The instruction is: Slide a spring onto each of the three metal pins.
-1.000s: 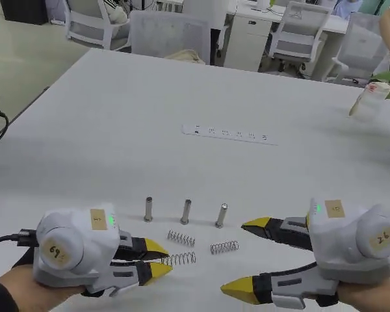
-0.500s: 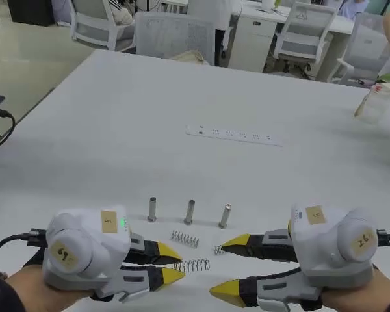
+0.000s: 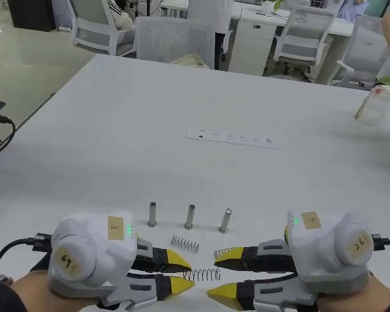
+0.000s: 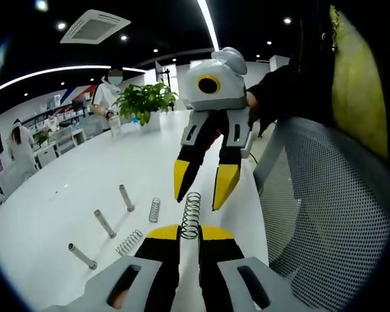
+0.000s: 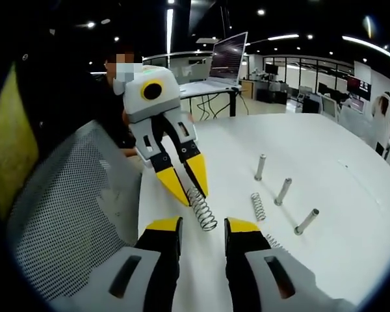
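Wide white worktop (image 3: 149, 117) here, and both grippers are down low at its near edge, tips facing each other. Left gripper (image 3: 190, 272): jaws drawn close, pinching one end of a spring (image 3: 203, 275), which sticks out level and points straight across at the other gripper. Right gripper (image 3: 212, 276): jaws spread well apart, one on each side of that spring's free end. The end sits just inside the gap, and the right gripper view shows it nearer one jaw but not squeezed.

Farther out a power strip (image 3: 234, 138) lies flat, well apart from the work.

Now the pins (image 3: 190, 216): three of them, upright, in a row just beyond the gripper tips, all three bare.

Two more springs lie flat on the worktop. The middle spring (image 3: 184, 244) is near the foot of the centre pin, between the row and the left gripper. The right spring (image 3: 226, 251) lies near the right-hand pin, just beside the right gripper's far jaw and partly hidden by it.
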Demonstrator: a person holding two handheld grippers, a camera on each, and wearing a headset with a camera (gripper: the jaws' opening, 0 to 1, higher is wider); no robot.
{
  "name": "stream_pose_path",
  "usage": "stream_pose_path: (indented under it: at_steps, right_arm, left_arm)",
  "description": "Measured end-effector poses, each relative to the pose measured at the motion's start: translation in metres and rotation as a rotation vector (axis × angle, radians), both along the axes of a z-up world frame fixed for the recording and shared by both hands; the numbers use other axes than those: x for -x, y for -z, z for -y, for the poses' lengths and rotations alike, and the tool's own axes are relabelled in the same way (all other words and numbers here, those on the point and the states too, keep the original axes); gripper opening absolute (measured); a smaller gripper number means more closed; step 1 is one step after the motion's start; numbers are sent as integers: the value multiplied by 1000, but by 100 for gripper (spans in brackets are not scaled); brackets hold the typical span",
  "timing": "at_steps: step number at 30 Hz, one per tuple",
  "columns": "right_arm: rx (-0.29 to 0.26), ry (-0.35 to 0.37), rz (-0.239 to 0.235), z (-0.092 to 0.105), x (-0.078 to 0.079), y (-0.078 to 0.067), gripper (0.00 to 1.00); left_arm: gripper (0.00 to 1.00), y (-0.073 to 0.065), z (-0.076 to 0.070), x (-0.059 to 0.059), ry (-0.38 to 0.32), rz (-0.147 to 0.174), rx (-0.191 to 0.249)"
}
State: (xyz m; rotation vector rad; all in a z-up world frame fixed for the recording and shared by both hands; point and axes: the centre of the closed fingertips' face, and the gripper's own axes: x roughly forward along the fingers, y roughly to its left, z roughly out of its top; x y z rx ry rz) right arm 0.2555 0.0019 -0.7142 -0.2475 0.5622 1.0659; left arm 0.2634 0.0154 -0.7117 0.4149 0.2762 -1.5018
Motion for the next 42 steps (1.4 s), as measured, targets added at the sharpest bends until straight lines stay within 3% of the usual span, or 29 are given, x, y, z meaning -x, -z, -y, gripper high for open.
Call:
stream_pose_path:
  at_steps: [17, 33, 42]
  right_arm:
    - [18, -20, 8, 0, 4, -1, 9]
    - [12, -60, 44, -14, 6, -21, 9]
    - [19, -66, 38, -18, 4, -19, 9]
  left_arm:
    - [2, -3, 2, 4, 11, -10, 14]
    - [2, 0, 2, 4, 11, -1, 7]
    - [2, -4, 6, 6, 13, -8, 25]
